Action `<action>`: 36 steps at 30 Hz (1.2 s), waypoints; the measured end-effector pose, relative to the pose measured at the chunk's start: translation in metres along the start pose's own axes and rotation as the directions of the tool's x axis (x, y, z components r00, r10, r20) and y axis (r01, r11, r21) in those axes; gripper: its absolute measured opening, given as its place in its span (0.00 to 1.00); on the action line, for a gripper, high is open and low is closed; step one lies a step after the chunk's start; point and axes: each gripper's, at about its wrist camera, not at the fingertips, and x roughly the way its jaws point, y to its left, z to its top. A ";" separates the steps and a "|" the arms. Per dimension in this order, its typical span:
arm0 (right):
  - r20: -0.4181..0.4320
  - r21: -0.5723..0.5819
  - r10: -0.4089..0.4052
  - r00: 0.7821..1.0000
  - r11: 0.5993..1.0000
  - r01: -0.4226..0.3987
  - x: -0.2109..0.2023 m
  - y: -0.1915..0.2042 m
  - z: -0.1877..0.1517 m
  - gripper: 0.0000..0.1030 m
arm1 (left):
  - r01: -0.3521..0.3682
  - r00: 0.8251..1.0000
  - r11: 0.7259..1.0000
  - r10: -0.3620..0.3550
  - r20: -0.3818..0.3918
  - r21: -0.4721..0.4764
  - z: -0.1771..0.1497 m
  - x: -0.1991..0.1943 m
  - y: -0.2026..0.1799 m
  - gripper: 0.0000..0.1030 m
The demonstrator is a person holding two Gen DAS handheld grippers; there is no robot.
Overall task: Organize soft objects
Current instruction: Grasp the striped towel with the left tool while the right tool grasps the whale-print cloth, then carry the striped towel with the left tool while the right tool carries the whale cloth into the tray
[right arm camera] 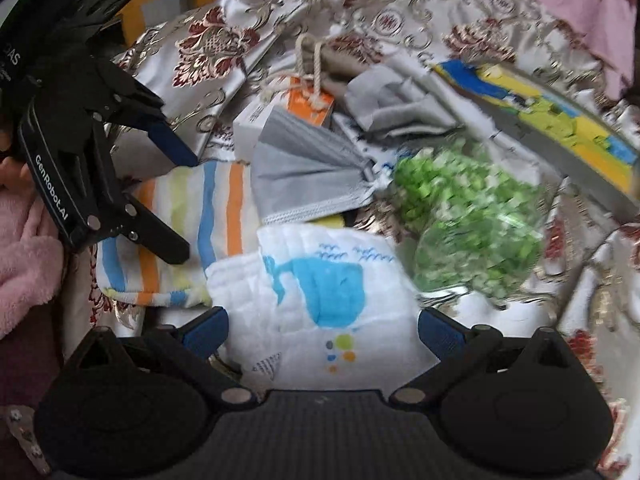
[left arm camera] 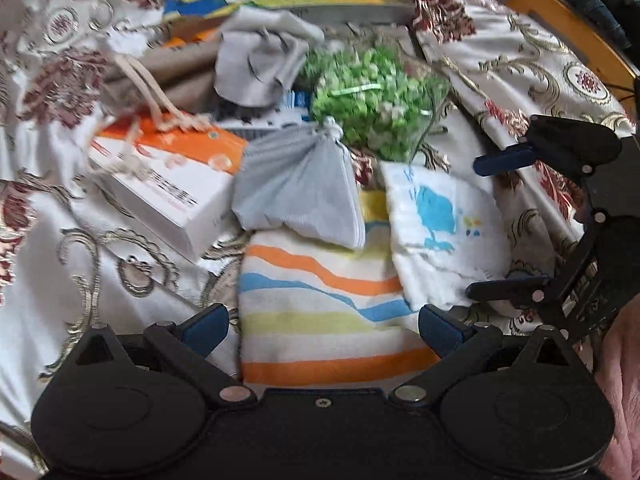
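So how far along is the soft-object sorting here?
Early. The striped towel and whale cloth lie folded side by side. Both the left gripper and right gripper are open, holding nothing. The gray mask and crumpled gray cloth remain loose in the clutter.

Mask (left arm camera: 304, 184) lies on striped towel (left arm camera: 316, 312), whale cloth (left arm camera: 440, 232) beside it.

Soft, even daylight; both fisheye views look motion-blurred, edges bent, perhaps slightly overexposed.
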 end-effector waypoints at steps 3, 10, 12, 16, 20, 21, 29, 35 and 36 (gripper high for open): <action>-0.015 -0.030 0.011 1.000 0.999 -0.011 0.005 0.002 0.001 1.00 | 0.020 1.000 1.000 -0.020 -0.019 0.022 0.001 0.006 -0.001 0.98; -0.036 -0.061 -0.013 0.999 0.998 0.011 0.018 0.000 0.003 1.00 | 0.050 0.997 0.996 -0.046 -0.061 0.068 0.002 0.017 -0.004 0.98; -0.053 -0.087 -0.029 0.998 0.996 0.024 0.024 0.003 0.004 1.00 | 0.049 0.997 0.996 -0.044 -0.070 0.073 0.003 0.020 -0.005 0.98; -0.087 -0.097 -0.030 0.996 0.995 0.021 0.035 0.007 0.006 1.00 | 0.040 0.996 0.993 -0.031 -0.082 0.108 0.002 0.024 -0.009 0.97; -0.103 -0.072 -0.019 0.995 0.997 0.011 0.040 0.005 0.006 1.00 | 0.032 0.996 0.992 -0.021 -0.087 0.124 0.003 0.027 -0.010 0.90; -0.108 -0.058 -0.014 0.994 0.998 0.008 0.041 0.004 0.007 1.00 | 0.030 0.996 0.992 -0.020 -0.083 0.126 0.003 0.027 -0.010 0.88; -0.105 0.022 -0.035 0.994 0.999 0.038 0.035 -0.003 0.005 0.77 | 0.081 0.996 0.994 -0.078 -0.042 0.070 0.005 0.018 0.004 0.41; -0.063 0.119 -0.073 0.995 0.990 0.080 0.019 -0.014 -0.001 0.33 | 0.143 0.990 0.987 -0.141 -0.029 0.076 0.004 0.015 -0.002 0.21; -0.053 0.132 -0.076 0.996 0.988 0.082 0.015 -0.014 -0.001 0.31 | 0.148 0.989 0.986 -0.147 -0.019 0.077 0.004 0.013 -0.003 0.21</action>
